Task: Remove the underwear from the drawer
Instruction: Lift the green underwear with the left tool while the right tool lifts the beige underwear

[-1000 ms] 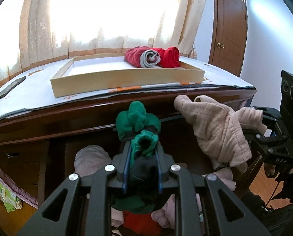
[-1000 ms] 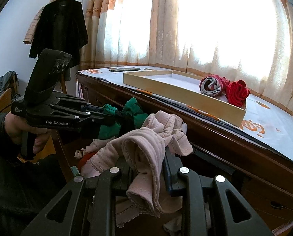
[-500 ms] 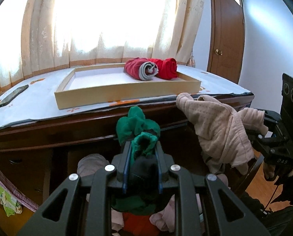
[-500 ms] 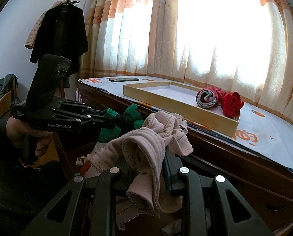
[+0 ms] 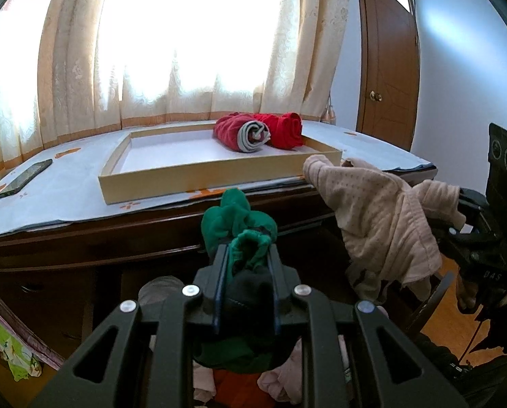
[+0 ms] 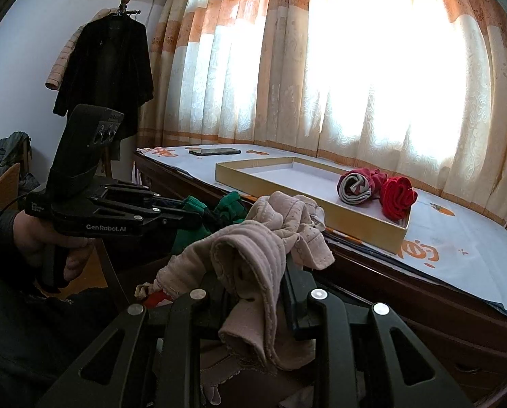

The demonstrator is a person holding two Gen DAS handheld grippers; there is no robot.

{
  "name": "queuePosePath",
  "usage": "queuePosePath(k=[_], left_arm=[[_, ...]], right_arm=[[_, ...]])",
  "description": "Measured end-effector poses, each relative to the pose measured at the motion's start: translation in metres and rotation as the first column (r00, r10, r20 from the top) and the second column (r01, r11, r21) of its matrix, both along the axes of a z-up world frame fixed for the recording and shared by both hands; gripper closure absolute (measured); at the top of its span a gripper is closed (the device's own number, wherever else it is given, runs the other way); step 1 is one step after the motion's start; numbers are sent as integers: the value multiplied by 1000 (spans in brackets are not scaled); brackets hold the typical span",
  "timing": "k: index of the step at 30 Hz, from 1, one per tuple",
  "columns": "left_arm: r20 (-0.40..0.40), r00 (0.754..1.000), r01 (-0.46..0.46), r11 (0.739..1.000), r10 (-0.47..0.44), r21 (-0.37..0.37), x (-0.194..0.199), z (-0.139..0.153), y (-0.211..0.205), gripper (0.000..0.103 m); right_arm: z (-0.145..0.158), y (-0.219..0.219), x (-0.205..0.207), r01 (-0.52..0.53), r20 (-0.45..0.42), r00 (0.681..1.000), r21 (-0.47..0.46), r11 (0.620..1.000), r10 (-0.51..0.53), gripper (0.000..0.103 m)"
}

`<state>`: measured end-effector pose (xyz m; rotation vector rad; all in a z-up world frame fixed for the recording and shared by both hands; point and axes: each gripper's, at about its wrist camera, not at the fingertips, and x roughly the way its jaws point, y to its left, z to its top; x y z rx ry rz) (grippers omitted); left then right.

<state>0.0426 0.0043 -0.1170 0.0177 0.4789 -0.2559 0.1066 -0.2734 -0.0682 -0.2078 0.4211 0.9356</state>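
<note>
The left gripper (image 5: 246, 255) is clamped on a bunched green pair of underwear (image 5: 236, 217), the cloth squeezed between its two blue-edged fingers (image 5: 221, 272) and bulging out ahead of the tips. To its right, at about the same height, the right gripper (image 6: 267, 268) is closed on a beige pair of underwear (image 6: 253, 248) — the fabric drapes over the fingers and hangs down on both sides. Both garments are held up in the air in front of the dark wooden desk (image 5: 83, 238). Below and behind the left gripper more crumpled clothes (image 5: 280, 380), pinkish and red, lie in a heap; whether the drawer holds them cannot be told. Ahead of both grippers, on the paper-covered desk top, sits a shallow cardboard tray (image 5: 199, 178) with two rolled garments at its far right corner: a dark red and grey roll (image 5: 243, 132) touching a bright red roll (image 5: 285, 129). A phone (image 5: 25, 178) lies well to the left of the tray. In the right wrist view a hand (image 6: 32, 238) grips the left gripper's handle.
</note>
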Motion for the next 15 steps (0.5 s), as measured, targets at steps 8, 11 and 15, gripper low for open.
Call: queuePosePath(k=[8, 11, 15], left_arm=[[43, 999, -5, 1000, 5, -3, -7, 7, 1, 85], [56, 998, -2, 1000, 2, 1, -8, 9, 0, 85], [73, 997, -4, 1000, 4, 5, -10, 12, -1, 85]], right_arm=[[6, -4, -3, 13, 20, 1000, 25, 1000, -13, 76], [9, -4, -4, 16, 30, 999, 33, 999, -17, 76], [12, -4, -4, 16, 39, 999, 42, 999, -18, 76]])
